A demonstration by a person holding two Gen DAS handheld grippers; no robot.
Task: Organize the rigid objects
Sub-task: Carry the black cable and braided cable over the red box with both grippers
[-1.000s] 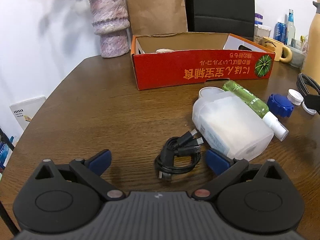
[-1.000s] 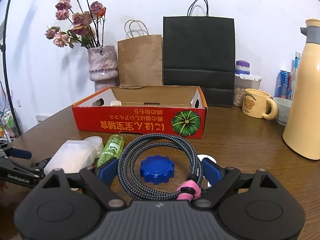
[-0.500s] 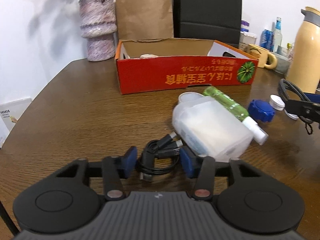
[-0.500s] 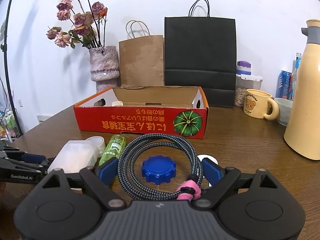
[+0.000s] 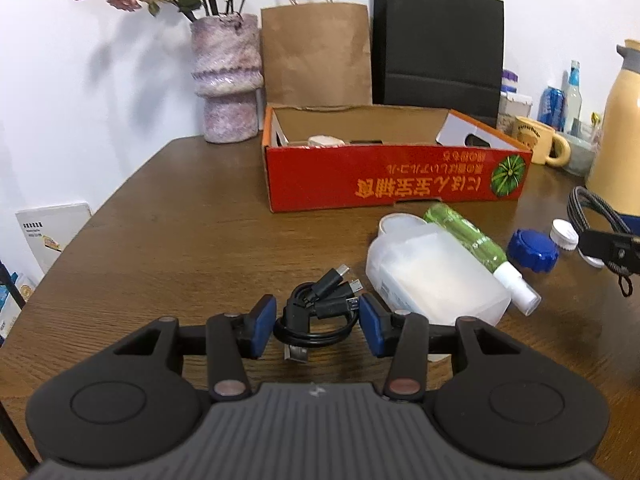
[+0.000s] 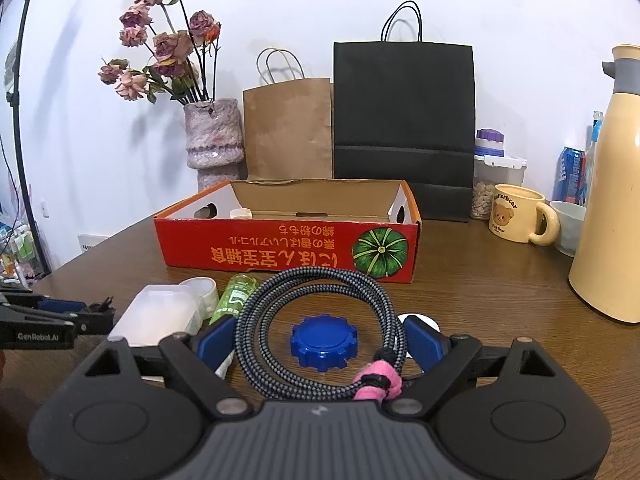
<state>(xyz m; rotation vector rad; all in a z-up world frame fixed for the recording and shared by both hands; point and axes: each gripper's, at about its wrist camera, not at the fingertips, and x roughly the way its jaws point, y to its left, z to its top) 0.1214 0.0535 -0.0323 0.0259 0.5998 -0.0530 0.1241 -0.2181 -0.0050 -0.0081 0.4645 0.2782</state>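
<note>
My left gripper [image 5: 317, 330] has closed on a small coiled black USB cable [image 5: 316, 312], its blue pads touching the coil on both sides, just above the table. My right gripper [image 6: 320, 338] is shut on a coiled grey braided cable [image 6: 320, 300] with a pink tie [image 6: 378, 380]. On the table lie a translucent white plastic container [image 5: 432, 276], a green spray bottle [image 5: 476, 244], a blue cap [image 6: 323, 342] and a small white cap [image 5: 563, 233]. The open red cardboard box [image 5: 396, 178] stands behind them and also shows in the right wrist view [image 6: 288, 246].
Behind the box stand a purple vase [image 5: 228, 80] with dried roses, a brown paper bag [image 5: 316, 56] and a black paper bag [image 5: 438, 44]. At right are a yellow mug [image 6: 520, 220], a cream thermos [image 6: 612, 208], a jar and cans. The table edge curves away at left.
My left gripper has closed from wide open onto the black USB cable and tilted up, lifting the view. The right gripper holds the braided cable almost still.
</note>
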